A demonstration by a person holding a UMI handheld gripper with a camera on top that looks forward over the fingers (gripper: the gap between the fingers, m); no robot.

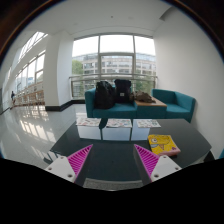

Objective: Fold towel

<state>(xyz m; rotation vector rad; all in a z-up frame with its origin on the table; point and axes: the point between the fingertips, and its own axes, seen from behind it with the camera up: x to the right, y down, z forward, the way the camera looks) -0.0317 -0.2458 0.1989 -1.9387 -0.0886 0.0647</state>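
So the gripper [113, 160] hangs above a dark table [185, 143] with its fingers spread wide, pink pads [78, 157] facing each other, nothing between them. Three folded white towels [117, 124] sit in a row on the table's far side, well beyond the fingers. A yellow book [163, 145] lies near the right finger. Behind: a teal sofa [175, 102] with two black backpacks [113, 92], big windows [116, 55]

Gripper [113, 160] held level, fingers spread wide apart, pink pads facing inward, nothing between
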